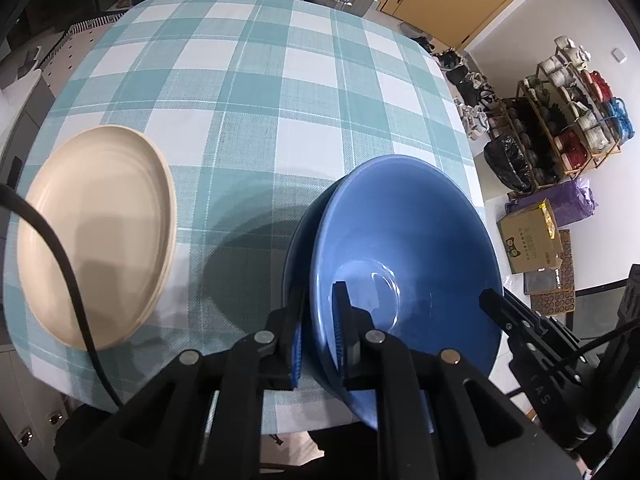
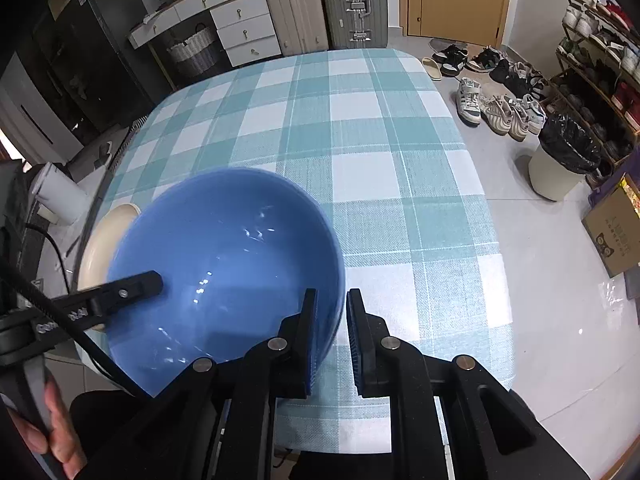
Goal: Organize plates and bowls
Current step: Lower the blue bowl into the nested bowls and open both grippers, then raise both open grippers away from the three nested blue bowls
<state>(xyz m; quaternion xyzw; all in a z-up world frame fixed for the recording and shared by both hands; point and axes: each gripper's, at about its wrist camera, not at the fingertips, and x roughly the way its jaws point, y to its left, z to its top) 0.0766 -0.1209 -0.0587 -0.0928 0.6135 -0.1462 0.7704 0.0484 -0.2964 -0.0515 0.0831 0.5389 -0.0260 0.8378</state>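
A blue bowl sits at the near right of the checked table. A darker blue edge shows behind its left side; I cannot tell whether that is a second bowl. My left gripper straddles the bowl's left rim, one finger inside and one outside, with thin gaps at the pads. My right gripper straddles the right rim and its pads sit against the wall. Each view shows the other gripper's inner finger inside the bowl. A stack of beige plates lies to the left.
A black cable crosses over the plates. A person's hand holds the left gripper's handle. Past the table's right edge are a cardboard box, a lined bin, shoes and a shoe rack. Suitcases and drawers stand behind the table.
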